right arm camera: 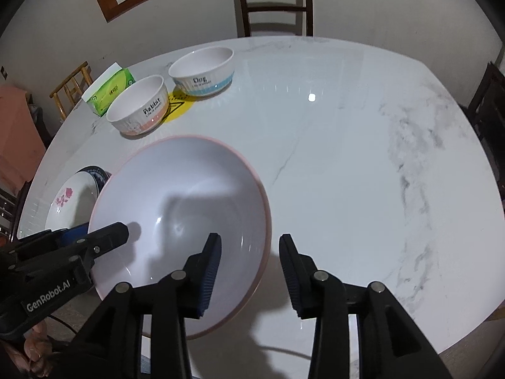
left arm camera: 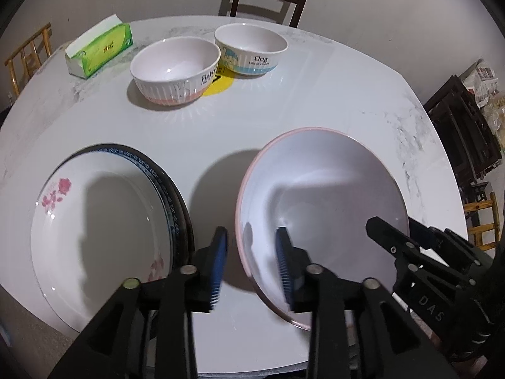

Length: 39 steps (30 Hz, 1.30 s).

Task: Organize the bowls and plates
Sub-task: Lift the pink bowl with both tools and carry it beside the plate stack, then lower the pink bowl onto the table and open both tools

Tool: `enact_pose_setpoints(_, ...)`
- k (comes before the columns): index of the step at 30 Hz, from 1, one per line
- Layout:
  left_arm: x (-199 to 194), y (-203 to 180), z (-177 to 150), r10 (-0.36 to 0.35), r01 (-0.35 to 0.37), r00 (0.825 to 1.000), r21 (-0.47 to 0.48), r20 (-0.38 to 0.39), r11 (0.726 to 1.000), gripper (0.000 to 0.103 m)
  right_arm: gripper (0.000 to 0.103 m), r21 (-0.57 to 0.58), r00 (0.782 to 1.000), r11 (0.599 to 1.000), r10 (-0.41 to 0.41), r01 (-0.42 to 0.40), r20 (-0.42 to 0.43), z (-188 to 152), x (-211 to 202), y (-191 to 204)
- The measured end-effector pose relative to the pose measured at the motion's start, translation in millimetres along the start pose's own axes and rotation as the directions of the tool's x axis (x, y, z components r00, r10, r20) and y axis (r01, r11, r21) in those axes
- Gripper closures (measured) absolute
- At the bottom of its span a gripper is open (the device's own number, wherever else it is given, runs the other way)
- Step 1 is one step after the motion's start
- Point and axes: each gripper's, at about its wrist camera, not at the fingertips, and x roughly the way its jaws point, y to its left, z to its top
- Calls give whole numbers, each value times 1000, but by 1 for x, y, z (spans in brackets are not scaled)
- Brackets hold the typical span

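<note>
A large white bowl with a pink rim (left arm camera: 322, 195) (right arm camera: 189, 195) stands near the table's front edge. My left gripper (left arm camera: 252, 265) is open, its jaws straddling the bowl's left rim. My right gripper (right arm camera: 249, 271) is open, its jaws straddling the bowl's right rim. A white plate with pink flowers (left arm camera: 104, 230) (right arm camera: 71, 200) lies on a blue-patterned plate (left arm camera: 172, 186) at the left. A "Rabbit" bowl (left arm camera: 176, 69) (right arm camera: 140, 110) and a "Dog" bowl (left arm camera: 251, 49) (right arm camera: 203, 71) stand at the back.
A green tissue box (left arm camera: 99, 47) (right arm camera: 110, 90) sits at the back left. A yellow sticker (left arm camera: 217, 83) lies between the small bowls. A dark wooden chair (right arm camera: 274, 3) stands behind the marble table (right arm camera: 363, 158). More chairs stand at the sides.
</note>
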Motion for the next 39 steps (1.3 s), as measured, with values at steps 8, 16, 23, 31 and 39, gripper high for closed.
enact_pose_setpoints(8,-13,7,1,6,-6,999,2,42,1000,65,64,-49,996,997,-53,57,73,10,-18,7)
enact_pose_setpoints(16,-28,19,2,3,-2,996,-8,86,1000,64,64,-106,989,991,-74,87,127,22,-29,24)
enact_pose_setpoints(23,-39,34,8,4,-1,993,-24,116,1000,62,64,-144,990,986,-65,83,128,33,-27,42)
enact_pose_setpoints(31,-45,64,20,28,-19,990,-61,141,998,60,64,-184,994,981,-45,63,100,48,-16,65)
enact_pose_setpoints(39,-43,105,44,86,-62,983,-143,164,988,59,64,-164,997,984,75,-69,31,71,4,75)
